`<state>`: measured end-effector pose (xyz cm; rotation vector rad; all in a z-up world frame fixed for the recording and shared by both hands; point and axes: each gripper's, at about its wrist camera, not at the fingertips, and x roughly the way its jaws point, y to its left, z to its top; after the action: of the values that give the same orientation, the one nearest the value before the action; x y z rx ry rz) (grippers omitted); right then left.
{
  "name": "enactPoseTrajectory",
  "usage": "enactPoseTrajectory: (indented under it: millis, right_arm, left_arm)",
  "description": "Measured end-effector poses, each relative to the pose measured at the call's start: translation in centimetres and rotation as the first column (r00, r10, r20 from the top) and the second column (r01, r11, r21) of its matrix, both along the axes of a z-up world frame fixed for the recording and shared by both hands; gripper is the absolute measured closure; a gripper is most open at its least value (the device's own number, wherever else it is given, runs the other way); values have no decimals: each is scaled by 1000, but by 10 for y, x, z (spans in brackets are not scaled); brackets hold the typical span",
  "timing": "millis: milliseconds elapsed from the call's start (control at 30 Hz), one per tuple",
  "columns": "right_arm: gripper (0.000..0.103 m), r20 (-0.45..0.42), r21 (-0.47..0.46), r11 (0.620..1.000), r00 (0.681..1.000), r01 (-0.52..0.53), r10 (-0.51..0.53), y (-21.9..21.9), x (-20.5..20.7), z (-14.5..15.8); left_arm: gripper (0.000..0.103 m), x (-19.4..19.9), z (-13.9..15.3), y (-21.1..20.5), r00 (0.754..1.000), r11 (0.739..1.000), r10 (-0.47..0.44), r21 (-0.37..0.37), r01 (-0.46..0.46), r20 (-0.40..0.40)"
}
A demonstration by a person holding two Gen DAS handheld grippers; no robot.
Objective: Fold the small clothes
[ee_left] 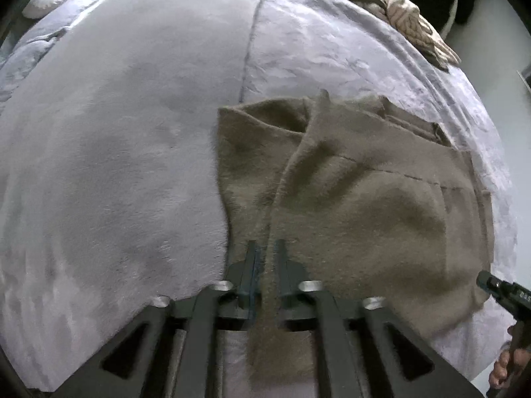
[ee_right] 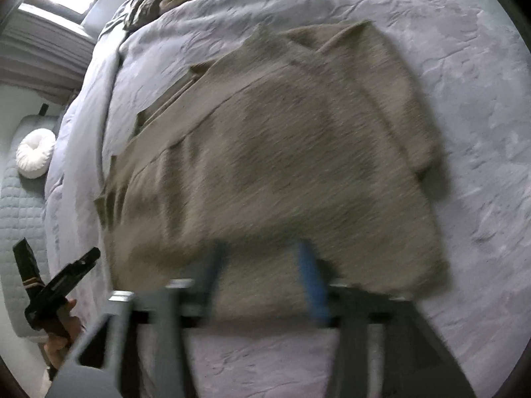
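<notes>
A small taupe knit garment (ee_left: 365, 199) lies partly folded on a pale lavender bedspread (ee_left: 116, 165). My left gripper (ee_left: 265, 248) is shut on a strip of the garment's near left edge, which runs back between the fingers. In the right wrist view the same garment (ee_right: 265, 149) fills the middle. My right gripper (ee_right: 262, 255) is blurred, with its jaws apart over the garment's near edge; the cloth lies between and under them. The left gripper (ee_right: 89, 258) also shows at the far left, held in a hand.
A crumpled dark and cream cloth (ee_left: 398, 10) lies at the bed's far edge. A white round cushion (ee_right: 35, 157) sits on a quilted grey surface (ee_right: 20, 219) beside the bed. A seam (ee_left: 249, 49) runs across the bedspread.
</notes>
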<state>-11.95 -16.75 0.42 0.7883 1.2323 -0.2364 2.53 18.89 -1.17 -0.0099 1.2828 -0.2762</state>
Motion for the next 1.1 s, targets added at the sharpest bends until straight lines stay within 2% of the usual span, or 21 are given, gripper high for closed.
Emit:
enactPoseTrajectory:
  millis: [33, 100, 133, 233, 400, 500, 667, 867, 1100]
  right_arm:
    - [37, 4, 5, 1000, 1000, -7, 7, 5, 1, 1]
    - [37, 4, 21, 1000, 1000, -16, 16, 13, 4, 0]
    - [36, 4, 30, 999, 1000, -18, 18, 16, 4, 0]
    - [27, 2, 61, 997, 999, -36, 36, 31, 7, -4]
    - [24, 3, 109, 991, 997, -76, 76, 55, 10, -8]
    - [23, 4, 141, 986, 995, -95, 95, 67, 10, -11]
    - [22, 17, 209, 971, 993, -117, 116, 84, 14, -18]
    - [22, 9, 307, 947, 995, -95, 97, 101, 16, -31]
    - [22, -3, 349, 934, 997, -73, 79, 111, 17, -37]
  left_arm:
    - [0, -3, 3, 3, 1000, 1000, 19, 11, -19, 20]
    - [1, -8, 11, 7, 997, 999, 30, 26, -32, 74]
    - [1, -9, 14, 7, 997, 999, 26, 38, -29, 76]
    - [1, -9, 15, 11, 997, 997, 45, 64, -49, 59]
    - [1, -3, 4, 24, 995, 993, 104, 62, -104, -8]
    - [1, -5, 0, 25, 996, 992, 85, 98, -83, -13]
    - [1, -11, -6, 28, 997, 996, 48, 83, -43, -54]
    - [1, -18, -5, 35, 998, 995, 37, 93, -31, -59]
    - [1, -15, -6, 33, 998, 995, 29, 99, -22, -63]
